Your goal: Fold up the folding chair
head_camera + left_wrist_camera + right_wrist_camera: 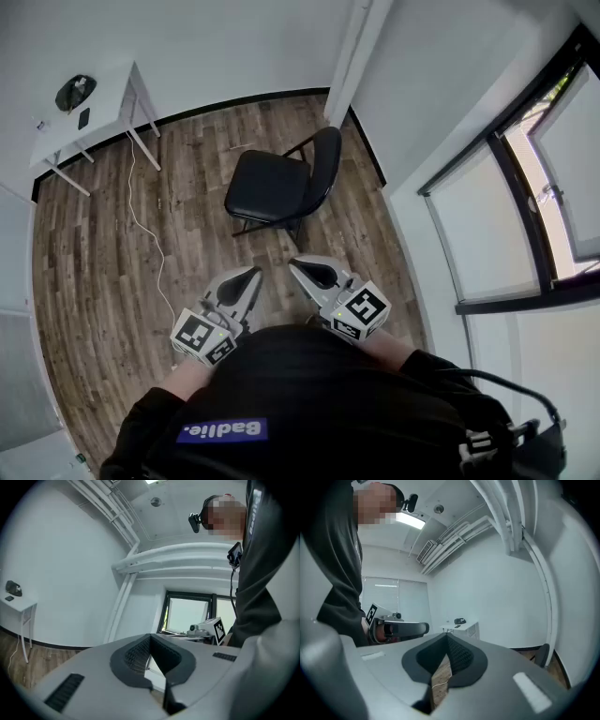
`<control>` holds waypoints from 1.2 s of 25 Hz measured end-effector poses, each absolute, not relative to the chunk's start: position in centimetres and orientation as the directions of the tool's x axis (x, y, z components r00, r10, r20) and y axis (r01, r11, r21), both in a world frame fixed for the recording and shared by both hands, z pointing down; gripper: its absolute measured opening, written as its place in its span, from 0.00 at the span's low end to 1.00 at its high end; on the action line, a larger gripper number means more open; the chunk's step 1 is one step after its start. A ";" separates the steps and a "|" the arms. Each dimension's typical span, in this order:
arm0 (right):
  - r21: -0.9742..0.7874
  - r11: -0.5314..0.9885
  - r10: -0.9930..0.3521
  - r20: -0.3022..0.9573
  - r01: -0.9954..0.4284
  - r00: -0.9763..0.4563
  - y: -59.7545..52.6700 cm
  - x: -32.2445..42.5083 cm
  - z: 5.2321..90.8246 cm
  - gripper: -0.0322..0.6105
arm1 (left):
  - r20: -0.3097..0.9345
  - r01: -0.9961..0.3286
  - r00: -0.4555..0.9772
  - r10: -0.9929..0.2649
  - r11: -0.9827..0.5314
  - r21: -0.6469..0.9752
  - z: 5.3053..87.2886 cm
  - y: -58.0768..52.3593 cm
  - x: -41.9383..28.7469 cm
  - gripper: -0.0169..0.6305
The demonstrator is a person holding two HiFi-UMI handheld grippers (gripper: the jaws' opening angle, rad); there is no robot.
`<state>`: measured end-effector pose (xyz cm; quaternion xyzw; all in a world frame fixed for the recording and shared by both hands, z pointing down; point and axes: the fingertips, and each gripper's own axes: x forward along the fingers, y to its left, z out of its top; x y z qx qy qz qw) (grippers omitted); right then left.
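- Chair: unfolded, standing on the wood floor, near the room corner. Black seat is flat and faces the person; the backrest is upright on the far-right side, towards the wall.
- Left hand-held gripper: closed, jaws together, nothing between them. Held level, close in front of the person's torso.
- Right hand-held gripper: same, pads meeting at the tip and empty. Also level and close to the torso.
- In the head view the two tips angle in towards each other. They sit near one another but apart.
- Both are short of the chair, with bare floor in between. Neither touches it.
- Right gripper view: only a sliver of the dark backrest shows, at the right edge above the floor.
- Bench: white, against the wall at far left, well apart from the chair. A dark round object and a small dark item lie on top; can't tell what they are.
- Cable: white, runs from the bench across the floor, left of the chair.
- Window: on the right-hand wall, dark frame.
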<state>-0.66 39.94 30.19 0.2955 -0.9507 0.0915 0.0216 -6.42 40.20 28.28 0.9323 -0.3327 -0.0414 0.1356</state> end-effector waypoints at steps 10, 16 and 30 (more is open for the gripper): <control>-0.176 0.820 -0.537 0.092 -0.545 -0.838 39.7 -0.8 29.8 0.05 | 0.018 -0.609 0.775 -0.631 -0.740 0.286 28.1 39.8 -6.3 0.02; -0.182 0.821 -0.534 0.089 -0.541 -0.841 38.9 -0.1 30.0 0.05 | 0.026 -0.620 0.766 -0.642 -0.729 0.290 28.2 39.1 -5.6 0.02; -0.165 0.876 -0.452 0.052 -0.454 -0.891 36.9 6.9 30.0 0.05 | 0.009 -0.712 0.680 -0.733 -0.657 0.246 27.5 35.9 -0.2 0.02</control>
